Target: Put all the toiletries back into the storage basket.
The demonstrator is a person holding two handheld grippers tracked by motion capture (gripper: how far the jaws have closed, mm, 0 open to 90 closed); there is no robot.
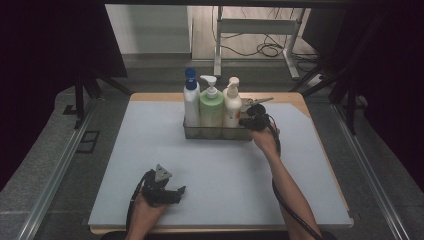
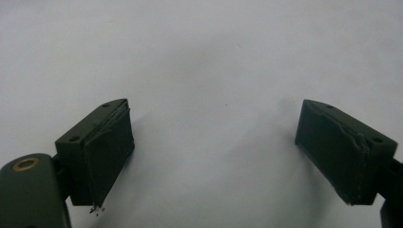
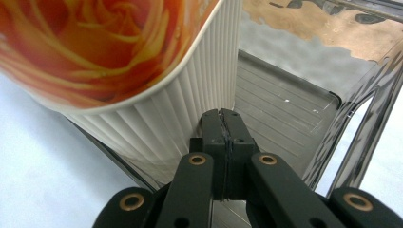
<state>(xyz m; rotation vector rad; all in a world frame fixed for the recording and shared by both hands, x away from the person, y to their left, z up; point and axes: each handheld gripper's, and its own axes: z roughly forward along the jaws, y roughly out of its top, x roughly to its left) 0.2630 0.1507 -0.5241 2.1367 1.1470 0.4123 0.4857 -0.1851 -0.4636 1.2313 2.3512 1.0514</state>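
A pale blue mat covers a wood table in a dim room, with a desk frame and cables on the floor behind.

In the right gripper view the right gripper has its jaws pressed flat together, and they seem to pinch the thin clear wall of the caddy at its right end; whether the rim truly lies between the pads I cannot tell. Just left of the jaws stands the ribbed white bottle with an orange rose label, upright and touching that wall.

From above, the caddy lies with its long axis left to right at the far middle of the mat, holding three upright pump bottles in a row. The right gripper is at its right end, so a pull would slide it along that axis.

The left gripper rests near the front edge, well apart; its own view shows jaws spread wide over bare mat.
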